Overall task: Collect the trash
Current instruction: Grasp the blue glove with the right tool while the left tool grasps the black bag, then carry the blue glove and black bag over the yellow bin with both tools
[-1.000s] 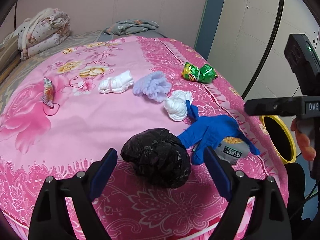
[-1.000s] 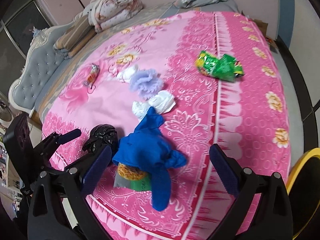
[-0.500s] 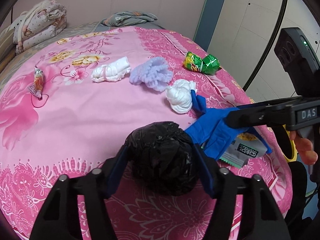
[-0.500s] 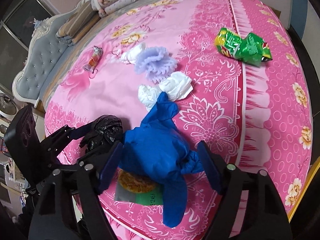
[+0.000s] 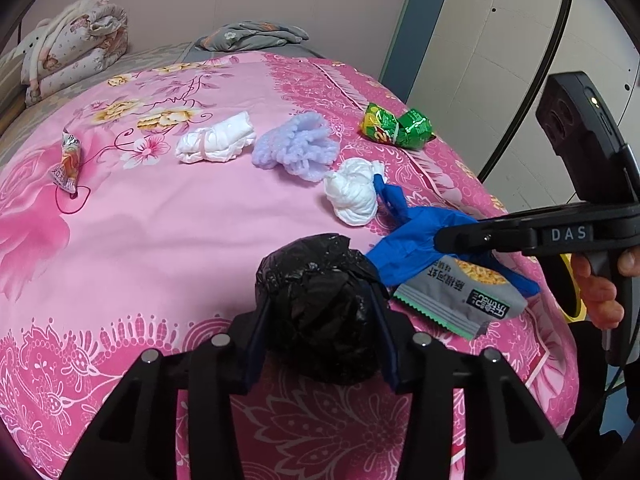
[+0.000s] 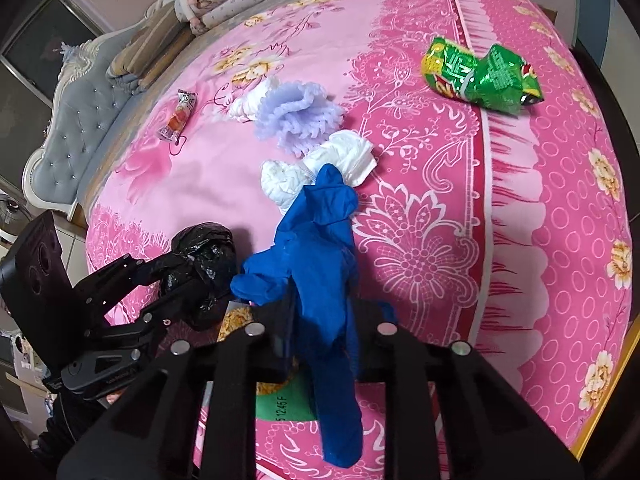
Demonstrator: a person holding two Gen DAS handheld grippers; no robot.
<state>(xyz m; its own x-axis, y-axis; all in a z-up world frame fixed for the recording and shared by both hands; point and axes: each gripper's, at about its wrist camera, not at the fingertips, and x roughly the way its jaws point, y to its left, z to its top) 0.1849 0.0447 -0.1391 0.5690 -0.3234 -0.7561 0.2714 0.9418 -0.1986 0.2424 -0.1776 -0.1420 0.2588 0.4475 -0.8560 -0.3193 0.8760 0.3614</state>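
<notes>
My left gripper (image 5: 318,336) is shut on a crumpled black plastic bag (image 5: 320,308) at the near edge of the pink bed; the bag also shows in the right wrist view (image 6: 202,264). My right gripper (image 6: 324,336) is shut on a blue rubber glove (image 6: 316,252), which hangs over a grey noodle packet (image 5: 456,296). The glove also shows in the left wrist view (image 5: 416,236). Farther on lie a white tissue wad (image 5: 354,196), a purple fluffy cloth (image 5: 298,150), a white rolled cloth (image 5: 216,144), a green snack wrapper (image 5: 396,126) and a small candy wrapper (image 5: 68,160).
The pink floral bedspread (image 5: 160,220) covers the bed. A folded quilt (image 5: 68,52) and grey cloth (image 5: 252,36) lie at the far end. A yellow-rimmed bin (image 5: 572,288) stands past the bed's right edge. A grey tufted headboard (image 6: 68,148) is at the left.
Both grippers have moved in and closed: the left on the black bag, the right on the blue glove. Both were open a second ago.
</notes>
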